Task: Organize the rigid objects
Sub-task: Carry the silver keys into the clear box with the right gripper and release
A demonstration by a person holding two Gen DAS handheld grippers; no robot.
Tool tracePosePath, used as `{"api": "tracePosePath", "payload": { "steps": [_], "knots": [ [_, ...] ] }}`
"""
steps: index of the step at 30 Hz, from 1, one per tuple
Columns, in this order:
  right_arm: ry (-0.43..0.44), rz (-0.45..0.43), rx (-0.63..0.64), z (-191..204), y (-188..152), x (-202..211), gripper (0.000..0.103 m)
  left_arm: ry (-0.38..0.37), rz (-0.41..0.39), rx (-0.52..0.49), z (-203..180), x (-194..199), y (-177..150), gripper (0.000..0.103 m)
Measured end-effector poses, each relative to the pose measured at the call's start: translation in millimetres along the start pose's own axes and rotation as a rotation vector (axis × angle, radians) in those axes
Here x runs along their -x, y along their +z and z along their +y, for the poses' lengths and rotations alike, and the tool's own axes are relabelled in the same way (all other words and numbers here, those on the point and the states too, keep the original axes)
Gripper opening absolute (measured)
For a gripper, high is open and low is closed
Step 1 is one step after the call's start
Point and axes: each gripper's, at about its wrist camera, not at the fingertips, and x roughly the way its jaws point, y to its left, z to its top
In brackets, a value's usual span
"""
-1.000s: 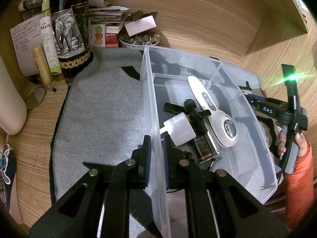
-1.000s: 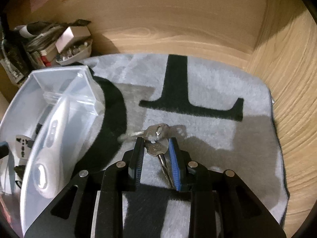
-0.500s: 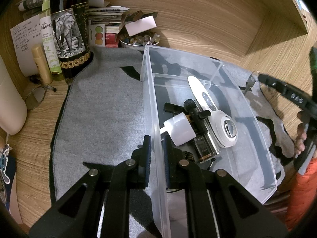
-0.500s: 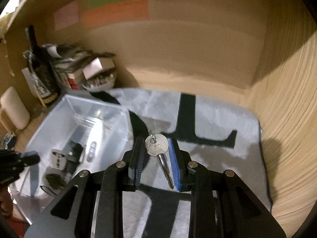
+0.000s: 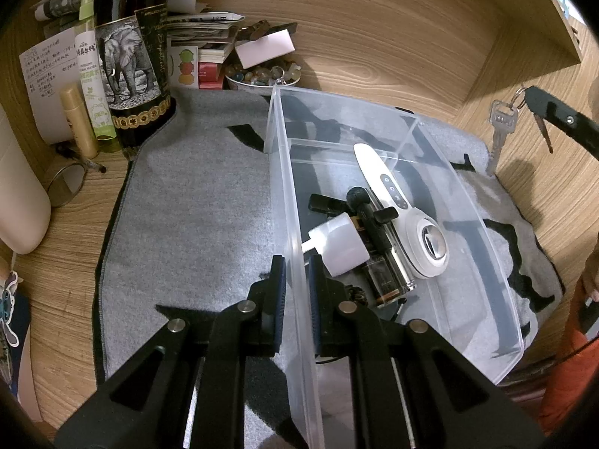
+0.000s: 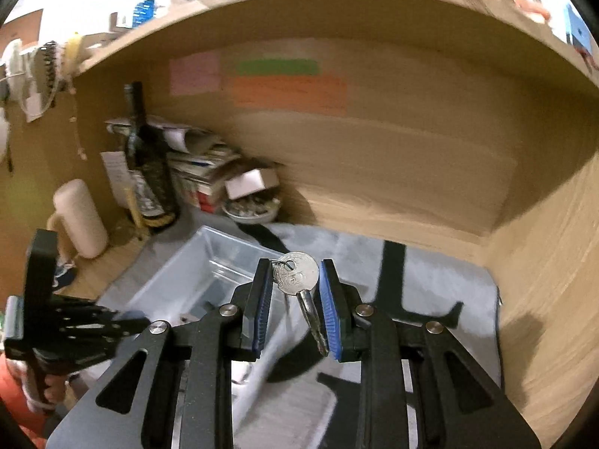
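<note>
I have the keys [image 6: 297, 280] clenched in the right gripper [image 6: 294, 299], its jaws shut on the flat head of one key, so the blade hangs down between the blue pads and a second key dangles from the ring. In the left wrist view the bunch [image 5: 501, 123] hangs in the air beyond the far right wall of the clear plastic bin [image 5: 468, 202], above the grey mat [image 5: 194, 202], not yet over the opening. I judge the grip by the head keeps the bunch from swinging loose while I carry it across. The left gripper [image 5: 297, 288] has its jaws clamped on the bin's near left wall, one pad inside and one outside, which I take to be steadying the bin for the drop. Inside lie a white handheld device [image 5: 404, 205], a white plug [image 5: 338, 243] and some dark small items. A dark bottle [image 5: 131, 56] and papers crowd the far left of the wooden surface [image 5: 67, 232].
</note>
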Motion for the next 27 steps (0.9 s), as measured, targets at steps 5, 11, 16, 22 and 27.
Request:
{"api": "tracePosePath", "payload": {
  "steps": [5,11,16,22,27],
  "knots": [
    [0.056,-0.003,0.036,20,-2,4,0.023,0.001,0.0,-0.001,0,0,0,0.01],
    [0.109,0.043,0.075,39,-13,-8,0.023,0.001,-0.001,0.0,0,0,0,0.01],
    [0.136,0.102,0.093,50,-25,-23,0.023,0.001,0.0,-0.001,0,0,0,0.01],
    [0.163,0.184,0.094,55,-39,-43,0.023,0.001,0.0,0.0,0,0,0,0.01],
    [0.169,0.228,0.1,58,-45,-54,0.023,0.0,-0.001,0.0,0,0,0,0.01]
  ]
}}
